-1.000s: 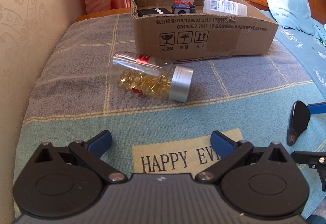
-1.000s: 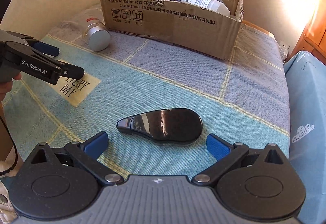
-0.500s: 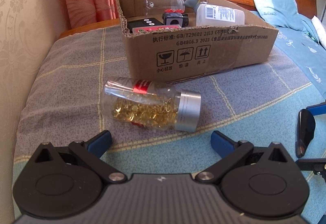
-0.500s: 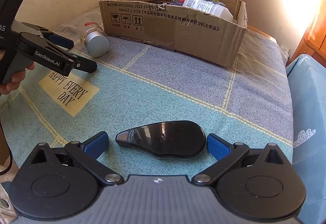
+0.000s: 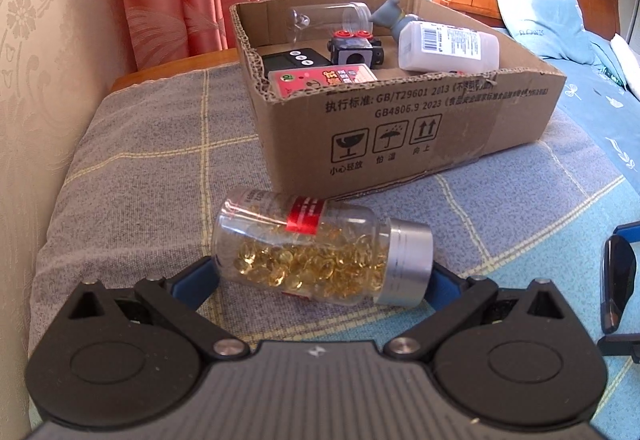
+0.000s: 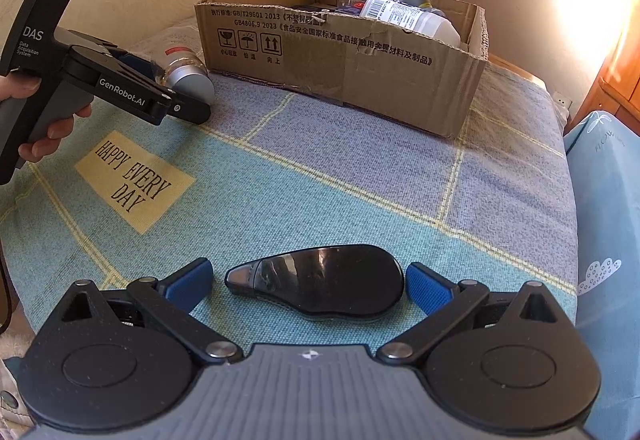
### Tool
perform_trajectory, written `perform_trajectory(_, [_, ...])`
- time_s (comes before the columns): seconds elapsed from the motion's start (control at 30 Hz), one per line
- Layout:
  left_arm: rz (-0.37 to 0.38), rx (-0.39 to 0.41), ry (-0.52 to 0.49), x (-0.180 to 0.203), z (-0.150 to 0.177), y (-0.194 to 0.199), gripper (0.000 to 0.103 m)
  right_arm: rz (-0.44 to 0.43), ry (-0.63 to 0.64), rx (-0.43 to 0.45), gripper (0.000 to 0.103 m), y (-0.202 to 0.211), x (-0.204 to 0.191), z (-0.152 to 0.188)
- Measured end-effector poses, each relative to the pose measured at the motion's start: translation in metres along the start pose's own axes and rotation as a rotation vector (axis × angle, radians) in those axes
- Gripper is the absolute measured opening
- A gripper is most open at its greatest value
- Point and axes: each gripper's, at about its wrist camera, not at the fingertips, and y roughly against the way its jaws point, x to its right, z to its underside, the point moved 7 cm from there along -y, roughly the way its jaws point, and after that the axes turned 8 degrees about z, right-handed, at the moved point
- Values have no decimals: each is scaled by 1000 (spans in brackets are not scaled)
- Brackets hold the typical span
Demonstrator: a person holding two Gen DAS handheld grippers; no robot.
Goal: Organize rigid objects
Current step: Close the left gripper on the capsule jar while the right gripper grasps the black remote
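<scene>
Clear capsule bottle [image 5: 320,256], metal cap, lying between spread left gripper [image 5: 324,276] fingers. Glossy black teardrop case [image 6: 320,280] between spread right gripper [image 6: 310,282] fingers.

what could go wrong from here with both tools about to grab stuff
1. The capsule bottle lies on its side lengthwise between the open left tool's fingers, base by one, metal cap by the other. Closing end to end on a round bottle could let it roll or pop out.
2. The glossy black case is flat and smooth between the open right tool's fingers; it may slip.
3. The cardboard box is already crowded, so drops may land on other items.
</scene>
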Motion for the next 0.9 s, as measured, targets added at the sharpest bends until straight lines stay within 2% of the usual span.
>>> perform_trajectory(0.1, [-6, 0, -16, 0, -2, -1, 103, -1, 0, 3, 103, -1, 0, -1])
perform_trajectory(0.3, [-64, 10, -103, 11, -7, 3, 103, 0, -1, 5, 103, -1, 1, -1])
perform_trajectory(0.47, [-52, 27, -88, 17, -8, 7, 102, 1, -3, 12, 103, -1, 1, 0])
perform_trajectory(0.6, [-85, 41, -73, 13, -10, 8, 102, 2, -4, 15, 103, -1, 1, 0])
perform_trajectory(0.9, [-75, 43, -22, 16, -12, 10, 100, 9, -10, 12, 103, -1, 0, -1])
